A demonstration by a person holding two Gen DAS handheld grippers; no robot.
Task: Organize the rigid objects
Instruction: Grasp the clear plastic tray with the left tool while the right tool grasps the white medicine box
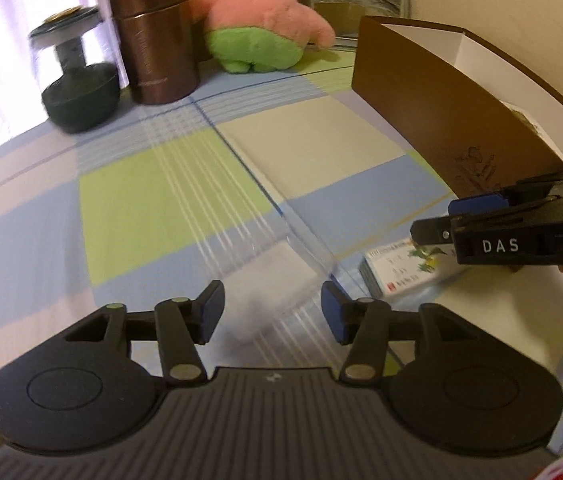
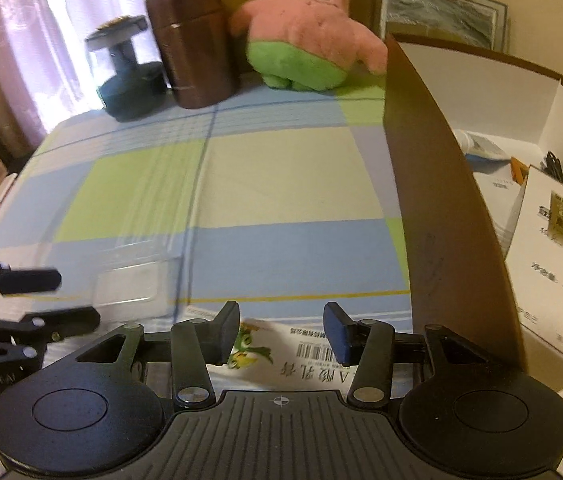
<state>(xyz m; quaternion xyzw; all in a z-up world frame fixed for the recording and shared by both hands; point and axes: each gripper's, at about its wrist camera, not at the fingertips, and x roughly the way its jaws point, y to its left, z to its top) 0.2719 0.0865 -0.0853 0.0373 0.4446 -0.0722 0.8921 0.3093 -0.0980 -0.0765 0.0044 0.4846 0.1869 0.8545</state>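
Observation:
A small white carton with green print and a barcode (image 2: 281, 354) lies on the checked tablecloth, just beyond my right gripper (image 2: 281, 332), which is open above it. The same carton shows in the left wrist view (image 1: 405, 270), under the right gripper (image 1: 441, 220). My left gripper (image 1: 272, 312) is open over a clear plastic tray (image 1: 281, 276), seen blurred; the tray also shows in the right wrist view (image 2: 129, 284), next to the left gripper (image 2: 57, 304). A brown open box (image 2: 441, 200) stands at the right with several white cartons (image 2: 553, 240) inside.
At the back stand a brown metal canister (image 2: 197, 48), a dark green dumbbell-shaped jar (image 2: 129, 76), a pink and green plush star (image 2: 309, 36) and a framed picture (image 2: 441, 12). The table's left edge (image 2: 5, 188) lies near a curtain.

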